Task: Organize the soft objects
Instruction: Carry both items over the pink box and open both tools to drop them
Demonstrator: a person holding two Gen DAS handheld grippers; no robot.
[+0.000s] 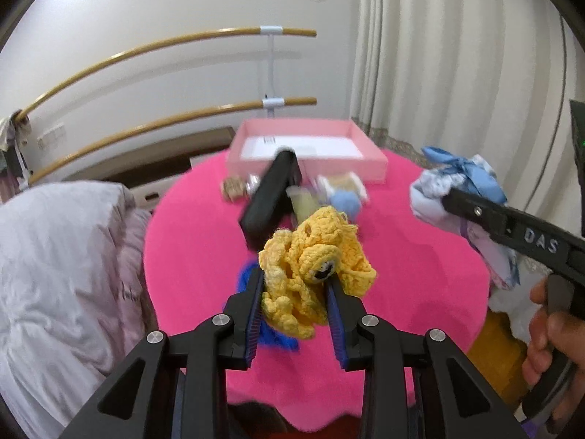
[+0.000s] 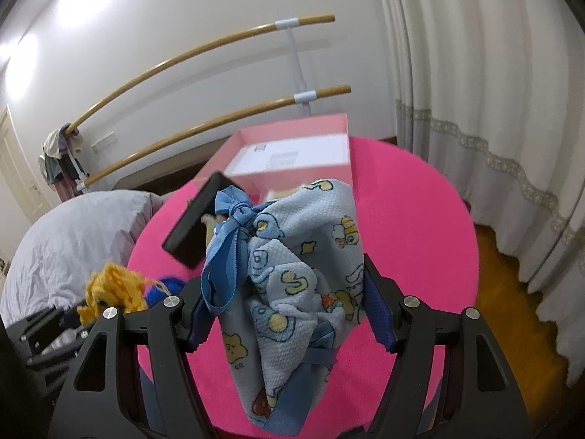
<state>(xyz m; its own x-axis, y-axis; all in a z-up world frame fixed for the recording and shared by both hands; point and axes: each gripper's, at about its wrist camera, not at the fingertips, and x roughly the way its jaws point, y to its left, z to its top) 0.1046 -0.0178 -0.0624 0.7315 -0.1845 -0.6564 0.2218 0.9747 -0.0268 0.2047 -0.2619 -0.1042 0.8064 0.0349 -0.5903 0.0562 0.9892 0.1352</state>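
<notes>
Covering most of the near scene is a round table under a bright pink cloth (image 1: pixel 190 256), and at its far edge sits an open pink box (image 1: pixel 369 168), the likely home for the soft things. Nearer, a black slab-like object (image 1: pixel 270 197) lies at an angle among small blurred items, including a pale blue fluffy ball (image 1: pixel 347 201).

On the right, the right gripper (image 2: pixel 281 314) has its jaws partly closed around a pale blue printed cloth bundle (image 2: pixel 303 248) tied with a blue ribbon (image 2: pixel 230 219). It looks light and limp, so its loose tail will sag and swing; a hold near the knot should control it best.

Smaller still, the left gripper (image 1: pixel 294 289) is pinched on a yellow crocheted toy (image 1: pixel 314 252), held clear above the cloth, with something blue (image 1: pixel 252 274) beneath. It seems feather-light, squashy and open-looped, so yarn may snag on the ridged pads; gripping its bulk is safer than a stray strand.
</notes>
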